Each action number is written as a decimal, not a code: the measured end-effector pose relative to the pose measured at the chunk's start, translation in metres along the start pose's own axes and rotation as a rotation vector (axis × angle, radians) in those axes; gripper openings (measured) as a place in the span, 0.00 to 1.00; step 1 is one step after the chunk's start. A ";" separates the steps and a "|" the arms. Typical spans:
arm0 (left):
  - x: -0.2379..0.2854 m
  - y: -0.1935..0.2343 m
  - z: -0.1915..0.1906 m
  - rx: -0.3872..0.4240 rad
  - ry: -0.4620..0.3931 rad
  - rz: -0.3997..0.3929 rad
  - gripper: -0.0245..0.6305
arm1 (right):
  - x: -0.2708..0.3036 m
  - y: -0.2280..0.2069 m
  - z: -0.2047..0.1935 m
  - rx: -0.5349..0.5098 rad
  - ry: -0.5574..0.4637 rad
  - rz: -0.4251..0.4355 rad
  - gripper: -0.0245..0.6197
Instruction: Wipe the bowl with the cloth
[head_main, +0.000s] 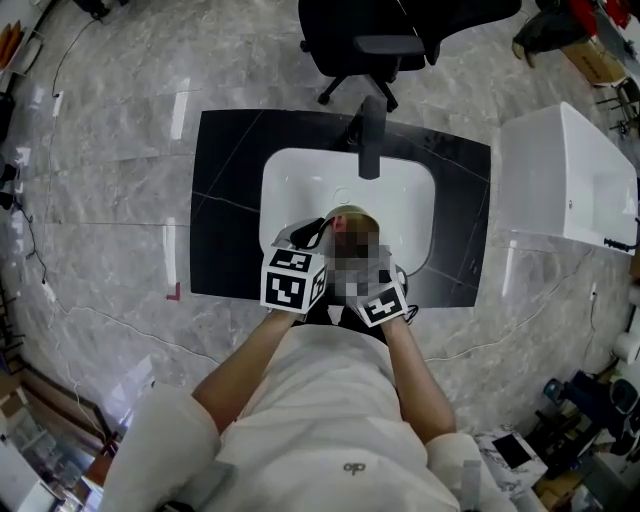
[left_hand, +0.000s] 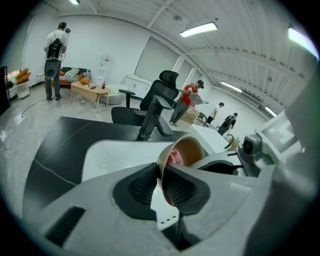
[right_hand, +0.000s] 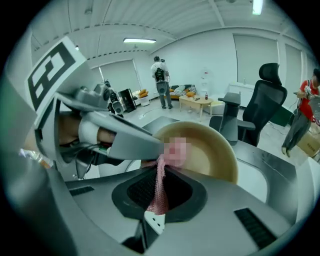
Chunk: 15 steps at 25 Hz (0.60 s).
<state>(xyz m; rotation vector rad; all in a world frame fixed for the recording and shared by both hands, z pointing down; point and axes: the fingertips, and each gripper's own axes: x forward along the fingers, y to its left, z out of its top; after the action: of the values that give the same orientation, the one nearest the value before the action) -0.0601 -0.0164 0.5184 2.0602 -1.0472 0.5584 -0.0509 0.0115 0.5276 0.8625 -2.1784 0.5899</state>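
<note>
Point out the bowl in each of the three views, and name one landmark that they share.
Head view: the bowl sits just below centre, partly behind a blur patch.
Left gripper view: the bowl is at centre, tilted on edge.
Right gripper view: the bowl is right of centre, its inside facing the camera.
Shared landmark: the black office chair.

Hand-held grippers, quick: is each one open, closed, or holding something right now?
Left hand-held gripper: closed on the rim of the bowl.
Right hand-held gripper: closed on the pink cloth.
</note>
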 end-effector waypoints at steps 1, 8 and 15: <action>0.000 0.001 0.000 0.000 0.008 0.003 0.09 | 0.000 0.002 -0.003 -0.024 0.014 0.000 0.08; 0.002 0.002 -0.005 0.000 0.061 -0.016 0.10 | -0.009 -0.027 -0.024 -0.391 0.129 -0.199 0.08; 0.005 -0.002 -0.001 0.031 0.062 -0.011 0.10 | -0.024 -0.047 -0.009 -0.710 0.161 -0.437 0.08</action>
<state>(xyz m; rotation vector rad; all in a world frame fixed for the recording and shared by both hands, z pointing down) -0.0553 -0.0174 0.5217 2.0613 -0.9967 0.6330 0.0003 -0.0049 0.5223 0.8107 -1.7699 -0.3106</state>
